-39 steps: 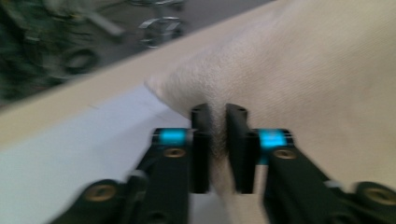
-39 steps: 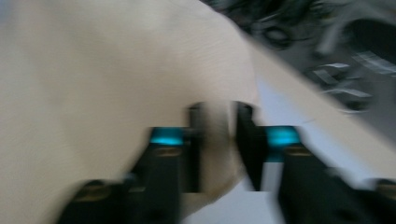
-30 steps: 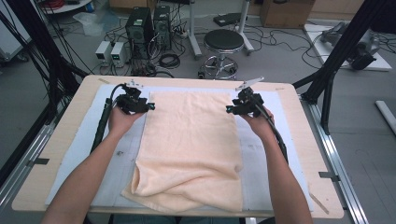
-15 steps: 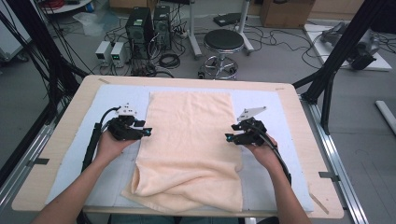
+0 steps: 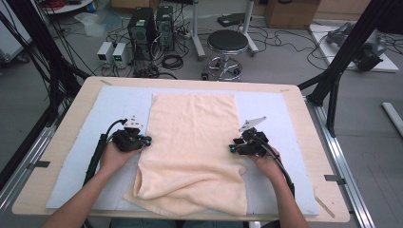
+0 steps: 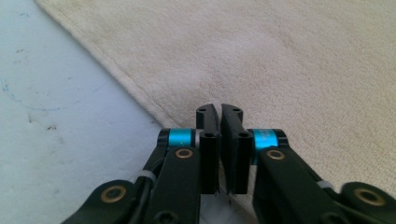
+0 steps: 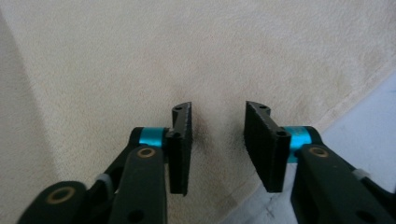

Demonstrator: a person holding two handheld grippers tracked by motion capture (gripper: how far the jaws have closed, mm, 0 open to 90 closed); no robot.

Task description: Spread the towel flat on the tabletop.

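Observation:
A cream towel (image 5: 195,137) lies lengthwise on a pale blue mat (image 5: 119,102), its near end rumpled. My left gripper (image 5: 147,140) rests at the towel's left edge. In the left gripper view its jaws (image 6: 219,109) have just closed and stand together just inside the hem, pinching the towel (image 6: 280,56). My right gripper (image 5: 232,148) sits at the towel's right edge. Its jaws (image 7: 218,108) have been closing but still stand apart, tips down on the towel (image 7: 140,46) with cloth between them and the pads not pressing.
The mat covers a wooden table (image 5: 71,123), and a bare strip of mat (image 7: 373,107) runs beside each long edge of the towel. Beyond the far edge stand a stool (image 5: 228,45), computer towers (image 5: 149,23) and floor cables. Black frame posts (image 5: 342,61) flank the table.
Both hands came from the towel's far corners toward the near side along its long edges and sank onto it. The left jaws shut; the right jaws narrowed.

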